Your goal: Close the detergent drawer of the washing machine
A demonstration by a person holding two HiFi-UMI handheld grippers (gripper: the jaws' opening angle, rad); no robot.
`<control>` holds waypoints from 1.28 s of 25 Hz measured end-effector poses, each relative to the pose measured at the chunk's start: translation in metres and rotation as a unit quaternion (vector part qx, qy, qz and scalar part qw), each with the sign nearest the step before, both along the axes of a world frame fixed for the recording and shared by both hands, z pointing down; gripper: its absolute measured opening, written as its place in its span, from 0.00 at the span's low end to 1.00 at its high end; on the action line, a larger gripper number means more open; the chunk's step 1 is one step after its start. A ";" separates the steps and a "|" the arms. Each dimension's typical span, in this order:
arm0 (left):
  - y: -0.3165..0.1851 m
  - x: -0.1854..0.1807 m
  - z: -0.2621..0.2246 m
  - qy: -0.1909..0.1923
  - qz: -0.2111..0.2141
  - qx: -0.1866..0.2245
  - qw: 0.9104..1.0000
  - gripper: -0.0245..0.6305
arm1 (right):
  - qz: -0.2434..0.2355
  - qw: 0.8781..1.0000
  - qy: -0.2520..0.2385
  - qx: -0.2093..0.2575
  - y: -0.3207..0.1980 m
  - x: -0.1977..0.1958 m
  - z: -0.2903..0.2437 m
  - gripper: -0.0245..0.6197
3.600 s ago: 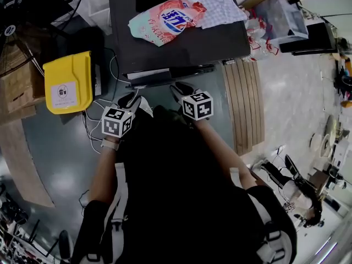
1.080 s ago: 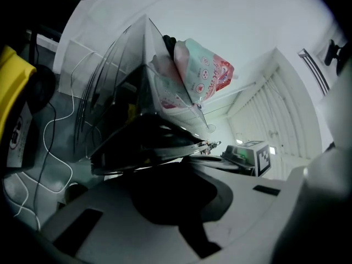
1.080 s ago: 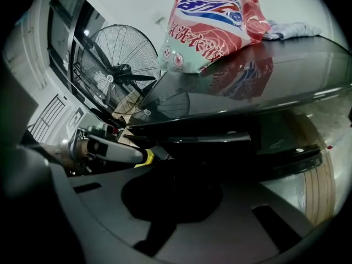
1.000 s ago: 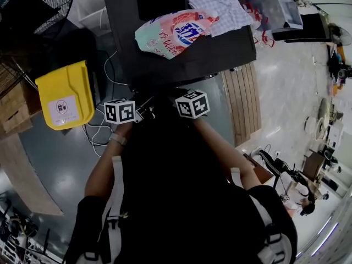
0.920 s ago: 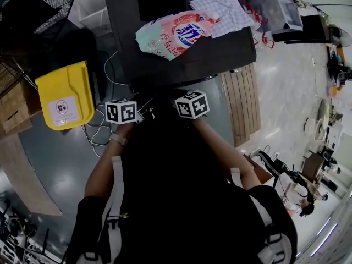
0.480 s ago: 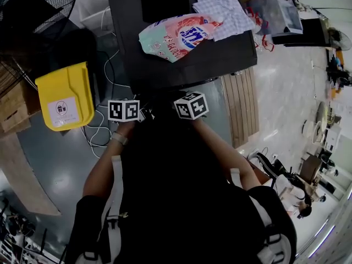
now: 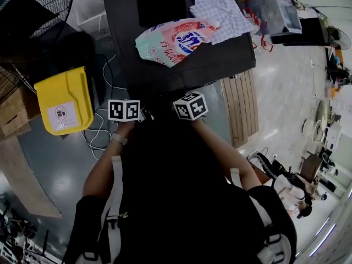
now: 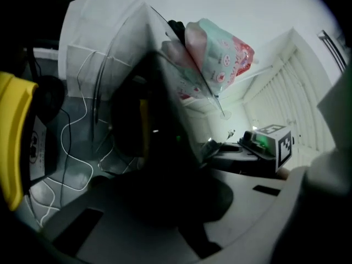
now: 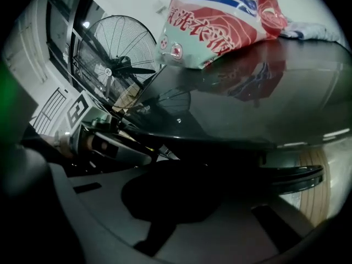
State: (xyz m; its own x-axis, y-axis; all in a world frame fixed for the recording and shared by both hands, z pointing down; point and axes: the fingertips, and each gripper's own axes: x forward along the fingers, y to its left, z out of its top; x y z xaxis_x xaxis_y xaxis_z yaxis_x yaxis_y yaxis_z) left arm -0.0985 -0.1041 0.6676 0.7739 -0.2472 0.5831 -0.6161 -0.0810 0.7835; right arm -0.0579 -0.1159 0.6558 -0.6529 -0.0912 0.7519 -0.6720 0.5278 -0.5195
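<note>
1. Yellow bin (image 7: 65, 100) sits on the floor, left middle of the head view.
2. Left gripper (image 7: 132, 111) is nosed up against the washing machine (image 7: 220, 54) front, jaws pressed together, nothing in them.
3. The detergent drawer (image 7: 165, 92) is in that front, right under the top edge by both grippers. It's all shadow, so can't tell if it's flush.
4. Detergent bag (image 7: 173, 40) lies on top, upper centre.
5. Right gripper (image 7: 186, 104): jaws together too, empty.
6. Checked cloth (image 7: 212, 7) touches the bag, upper right.
</note>
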 end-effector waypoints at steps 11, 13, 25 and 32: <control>-0.001 0.003 -0.001 -0.015 0.003 0.005 1.000 0.05 | -0.004 1.000 -0.003 -0.009 -0.002 0.003 -0.002 0.06; -0.001 0.001 -0.002 -0.023 -0.001 0.016 1.000 0.05 | -0.002 1.000 -0.006 -0.002 -0.002 0.004 -0.005 0.06; 0.000 -0.008 -0.036 -0.084 -0.008 0.103 0.991 0.05 | -0.010 0.999 -0.045 0.025 0.005 0.008 -0.040 0.06; 0.001 -0.011 -0.085 -0.084 -0.014 0.169 0.982 0.05 | -0.037 0.995 -0.084 0.046 0.014 -0.001 -0.086 0.06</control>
